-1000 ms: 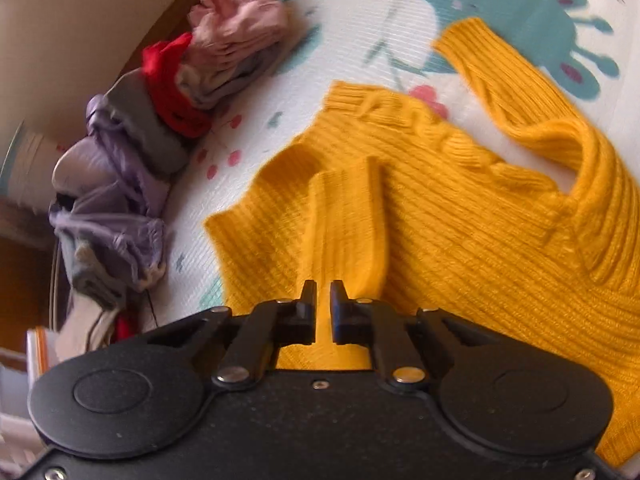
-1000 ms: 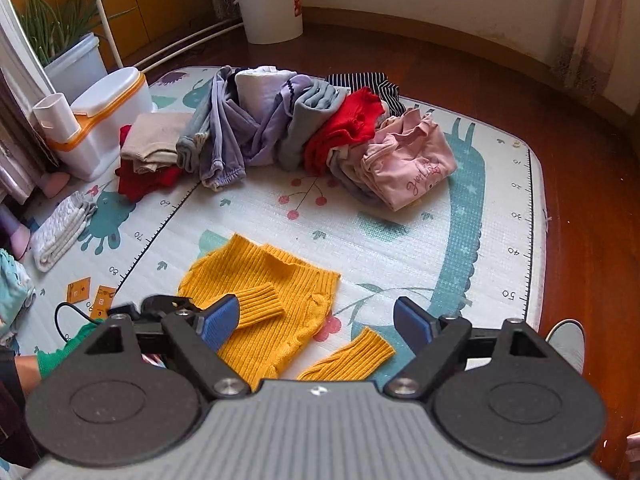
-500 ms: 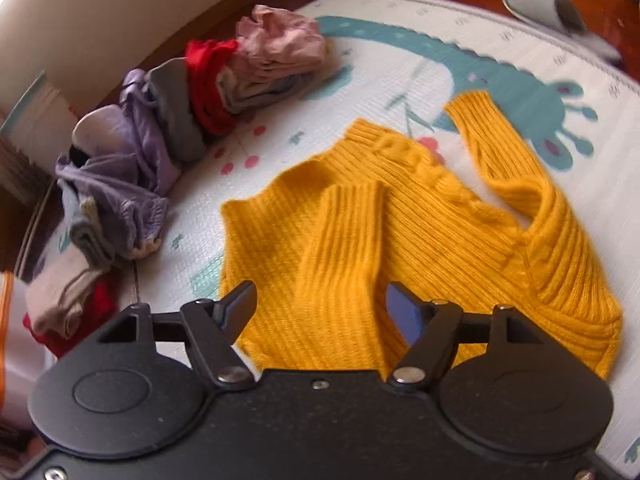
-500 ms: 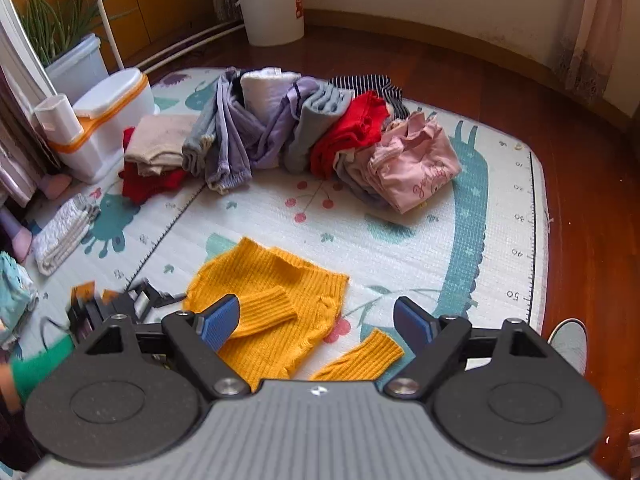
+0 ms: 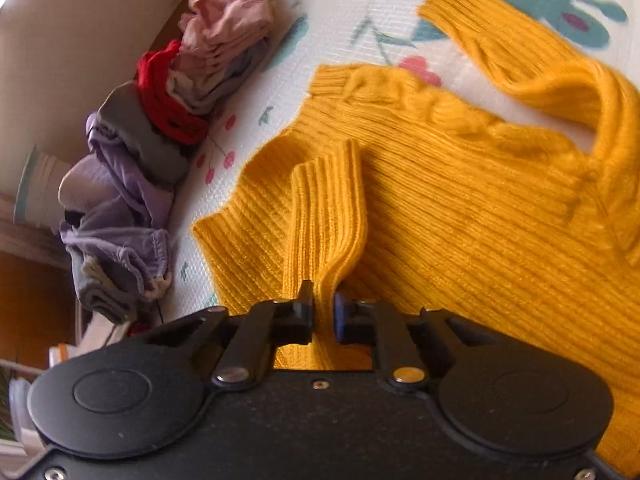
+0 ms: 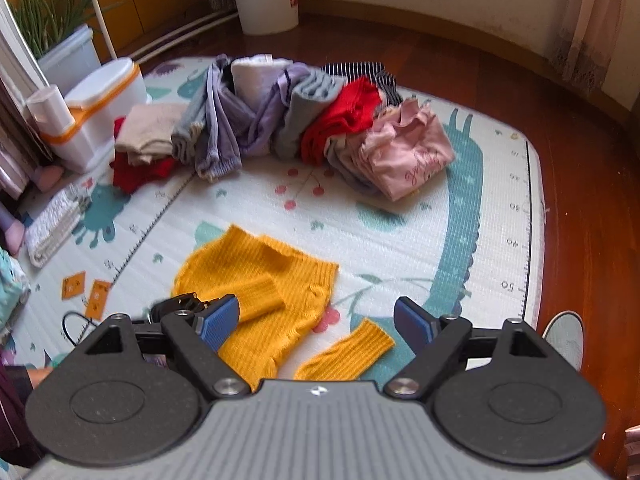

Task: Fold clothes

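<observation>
Though blurry, sleeve in left tool.

The left wrist view sits low and close over the yellow sweater, facing the clothes pile. The right wrist view looks from higher and farther back across the play mat; both share sweater, pile and mat.

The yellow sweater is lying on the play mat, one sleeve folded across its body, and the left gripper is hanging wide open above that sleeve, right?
Not quite. The left gripper is shut on the folded sleeve, as the left wrist view shows. The rest holds: the yellow sweater lies on the play mat with that sleeve across its body.
</observation>
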### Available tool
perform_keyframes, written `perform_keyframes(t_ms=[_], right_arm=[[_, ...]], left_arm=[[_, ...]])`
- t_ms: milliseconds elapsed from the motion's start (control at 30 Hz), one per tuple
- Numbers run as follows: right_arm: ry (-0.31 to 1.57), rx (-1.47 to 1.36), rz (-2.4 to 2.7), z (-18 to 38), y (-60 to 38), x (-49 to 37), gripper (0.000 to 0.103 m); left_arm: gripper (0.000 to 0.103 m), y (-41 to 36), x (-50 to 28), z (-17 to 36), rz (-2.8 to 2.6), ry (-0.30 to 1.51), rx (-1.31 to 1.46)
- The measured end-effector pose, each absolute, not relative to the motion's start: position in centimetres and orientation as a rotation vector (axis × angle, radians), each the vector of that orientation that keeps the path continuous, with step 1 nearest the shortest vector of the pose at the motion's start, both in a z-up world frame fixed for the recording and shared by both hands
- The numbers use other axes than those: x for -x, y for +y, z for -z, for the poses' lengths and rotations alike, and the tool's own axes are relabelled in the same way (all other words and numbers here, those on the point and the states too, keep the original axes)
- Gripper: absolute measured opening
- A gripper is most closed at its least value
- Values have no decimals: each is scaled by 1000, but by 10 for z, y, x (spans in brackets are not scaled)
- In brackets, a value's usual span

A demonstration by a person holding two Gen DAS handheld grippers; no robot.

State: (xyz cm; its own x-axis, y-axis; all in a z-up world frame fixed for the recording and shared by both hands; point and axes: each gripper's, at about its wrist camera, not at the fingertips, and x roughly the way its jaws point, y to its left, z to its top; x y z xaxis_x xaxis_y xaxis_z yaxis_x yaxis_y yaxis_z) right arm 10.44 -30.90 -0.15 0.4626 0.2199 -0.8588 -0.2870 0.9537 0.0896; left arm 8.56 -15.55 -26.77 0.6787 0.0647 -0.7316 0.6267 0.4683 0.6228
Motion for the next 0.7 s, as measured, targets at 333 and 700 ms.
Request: perform_keyframes(t_ms=[333, 700], right_arm=[[1075, 87, -305, 14, -300, -109, 84], [1073, 139, -330, 11, -270, -105, 84]], left_arm=[[8, -70, -110, 200, 223, 836, -624], [8, 68, -97, 178, 45, 885, -195]])
